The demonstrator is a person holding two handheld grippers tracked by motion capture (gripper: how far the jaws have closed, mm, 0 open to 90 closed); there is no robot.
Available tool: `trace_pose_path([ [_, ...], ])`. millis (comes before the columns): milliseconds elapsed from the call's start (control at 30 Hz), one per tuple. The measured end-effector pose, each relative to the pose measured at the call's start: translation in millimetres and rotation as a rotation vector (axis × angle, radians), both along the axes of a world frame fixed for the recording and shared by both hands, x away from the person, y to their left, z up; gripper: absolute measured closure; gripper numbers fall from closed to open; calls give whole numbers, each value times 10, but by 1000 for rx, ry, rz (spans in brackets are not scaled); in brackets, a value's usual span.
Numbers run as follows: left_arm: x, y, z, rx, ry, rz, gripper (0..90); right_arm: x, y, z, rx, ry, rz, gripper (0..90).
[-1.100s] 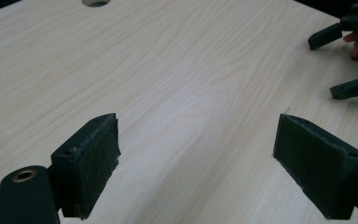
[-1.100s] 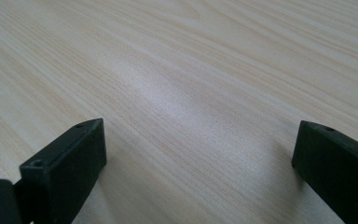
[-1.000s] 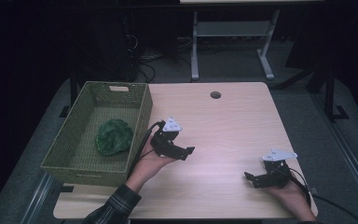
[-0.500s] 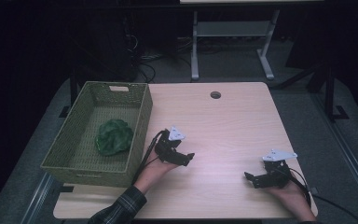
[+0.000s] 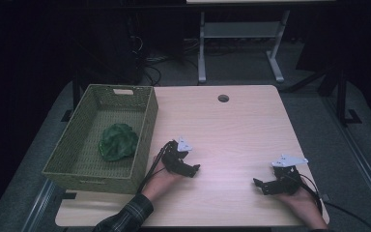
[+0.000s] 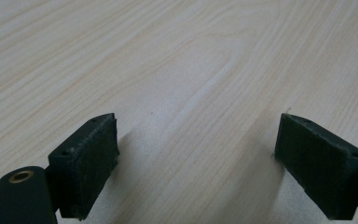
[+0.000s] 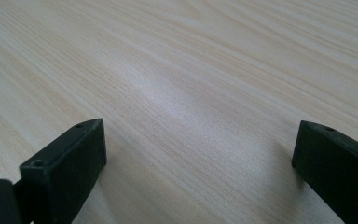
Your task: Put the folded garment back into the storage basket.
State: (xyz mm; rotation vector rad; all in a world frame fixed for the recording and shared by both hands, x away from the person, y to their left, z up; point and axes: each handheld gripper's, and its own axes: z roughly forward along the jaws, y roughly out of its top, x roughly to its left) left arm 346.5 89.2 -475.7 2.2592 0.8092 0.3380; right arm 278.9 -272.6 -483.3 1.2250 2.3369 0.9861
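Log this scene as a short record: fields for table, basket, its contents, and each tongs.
table: light wood top, round hole near far edge
basket: woven green, at table's left side
contents: green cloth, crumpled, inside basket
left tongs: open, empty, low over bare wood just right of basket
right tongs: open, empty, low over bare wood near the table's near right corner
hands: one on each tongs, left sleeve plaid
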Motion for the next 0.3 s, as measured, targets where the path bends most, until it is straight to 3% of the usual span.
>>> trace_pose_path([
  [100, -16, 14, -28, -20, -25, -12, 125, 0, 0, 0, 0, 0, 0, 27],
  [300, -31, 11, -31, -29, -17, -15, 126, -1, 0, 0, 0, 0, 0, 26],
])
